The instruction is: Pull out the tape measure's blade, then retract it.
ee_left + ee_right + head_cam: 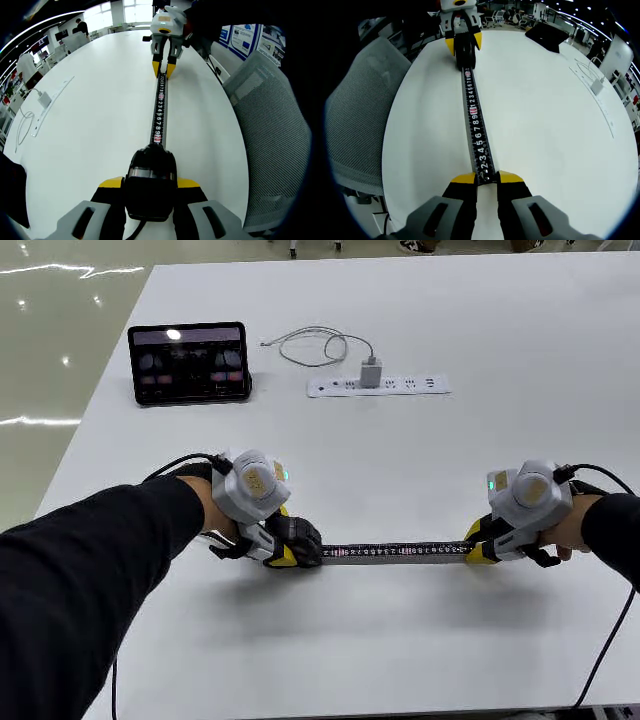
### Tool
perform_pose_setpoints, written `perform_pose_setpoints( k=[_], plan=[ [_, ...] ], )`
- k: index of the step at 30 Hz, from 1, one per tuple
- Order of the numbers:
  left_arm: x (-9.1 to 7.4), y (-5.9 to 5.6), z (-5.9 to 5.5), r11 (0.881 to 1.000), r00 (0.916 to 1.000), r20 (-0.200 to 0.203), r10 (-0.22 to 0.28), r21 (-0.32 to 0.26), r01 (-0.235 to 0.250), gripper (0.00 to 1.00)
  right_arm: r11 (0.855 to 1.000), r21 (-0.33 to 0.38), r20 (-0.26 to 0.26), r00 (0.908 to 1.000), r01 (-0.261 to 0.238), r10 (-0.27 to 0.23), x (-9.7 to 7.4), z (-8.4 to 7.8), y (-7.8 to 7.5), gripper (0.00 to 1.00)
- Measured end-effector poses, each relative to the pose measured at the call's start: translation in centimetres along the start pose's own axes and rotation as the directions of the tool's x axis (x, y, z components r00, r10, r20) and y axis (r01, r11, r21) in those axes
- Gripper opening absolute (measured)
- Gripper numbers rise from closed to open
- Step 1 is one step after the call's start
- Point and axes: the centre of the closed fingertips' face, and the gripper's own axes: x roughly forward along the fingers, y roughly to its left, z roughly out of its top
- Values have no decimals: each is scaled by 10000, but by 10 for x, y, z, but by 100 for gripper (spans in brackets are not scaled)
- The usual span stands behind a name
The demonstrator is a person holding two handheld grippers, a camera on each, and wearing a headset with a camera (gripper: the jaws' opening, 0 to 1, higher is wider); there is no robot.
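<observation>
A black tape measure case (296, 540) lies on the white table, clamped between the yellow-tipped jaws of my left gripper (285, 549). In the left gripper view the case (150, 181) sits between the jaws of my left gripper (150, 183). Its numbered blade (396, 552) runs flat along the table to my right gripper (478, 546), which is shut on the blade's end. In the right gripper view the blade (475, 125) leads from my right gripper (484, 177) to the far case (464, 51). The left gripper view shows the blade (159, 112) reaching the right gripper (163, 70).
A dark tablet (188, 362) stands at the back left of the table. A white power strip (378, 386) with a plugged charger and looped cable (320, 345) lies behind the grippers. A grey mesh chair (270, 130) stands by the table's near edge.
</observation>
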Motion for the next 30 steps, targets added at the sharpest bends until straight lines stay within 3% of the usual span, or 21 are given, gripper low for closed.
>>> perform_pose_setpoints(
  k=[30],
  plan=[
    [0, 0, 1, 10000, 10000, 24, 41, -17, -41, 32, 9998, 218, -139, 9999, -47, 50, -2, -5, -1, 10]
  ],
)
